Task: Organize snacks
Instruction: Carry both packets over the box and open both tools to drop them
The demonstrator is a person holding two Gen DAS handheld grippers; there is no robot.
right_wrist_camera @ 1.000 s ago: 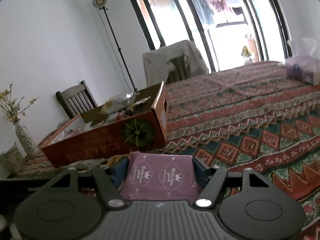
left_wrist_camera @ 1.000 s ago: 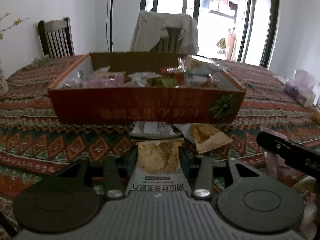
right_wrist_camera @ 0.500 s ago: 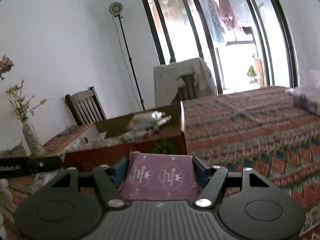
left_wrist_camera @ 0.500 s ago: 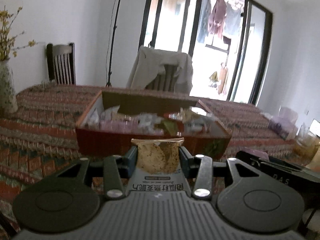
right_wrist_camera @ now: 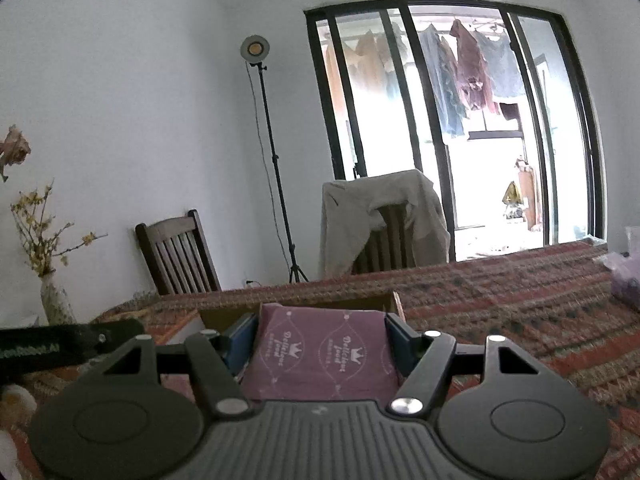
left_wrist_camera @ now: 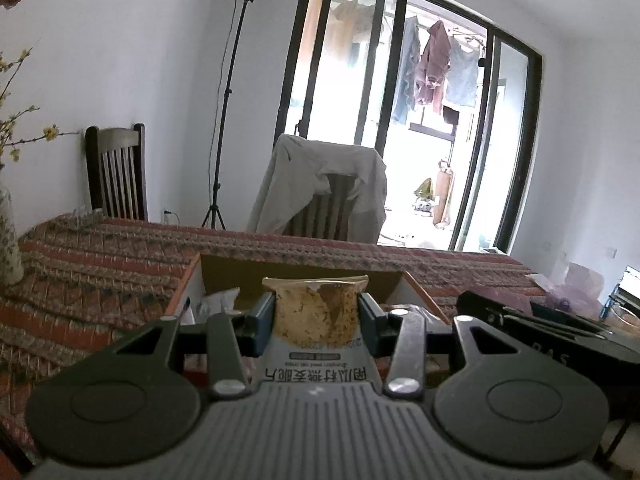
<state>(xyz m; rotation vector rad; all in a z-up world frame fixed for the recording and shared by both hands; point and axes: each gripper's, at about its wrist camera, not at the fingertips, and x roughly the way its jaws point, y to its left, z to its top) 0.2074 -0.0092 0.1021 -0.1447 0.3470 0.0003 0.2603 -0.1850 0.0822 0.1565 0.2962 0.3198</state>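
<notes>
Snacks are in both my tools: a clear-windowed white packet showing a speckled brown cracker [left_wrist_camera: 318, 312] is clamped between the blue pads of my left gripper [left_wrist_camera: 317, 316], and a flat purple packet with a pale crown pattern [right_wrist_camera: 322, 354] is clamped in my right gripper [right_wrist_camera: 322, 344]. Both hang over the near part of the open red cardboard box [left_wrist_camera: 188, 284] on the patterned red tablecloth [left_wrist_camera: 100, 256].

My worry is the drop. The cracker packet is pinched by its narrow sides, so extra squeeze could crack what is inside, and a loose hold could let the slick film slide out short of the box wall. The purple packet is wide and could catch on the box rim [right_wrist_camera: 394, 300] and tip onto the cloth. My two tools are close together, so they might knock one another.

Both grippers point forward and slightly downward, side by side, above the table.
</notes>
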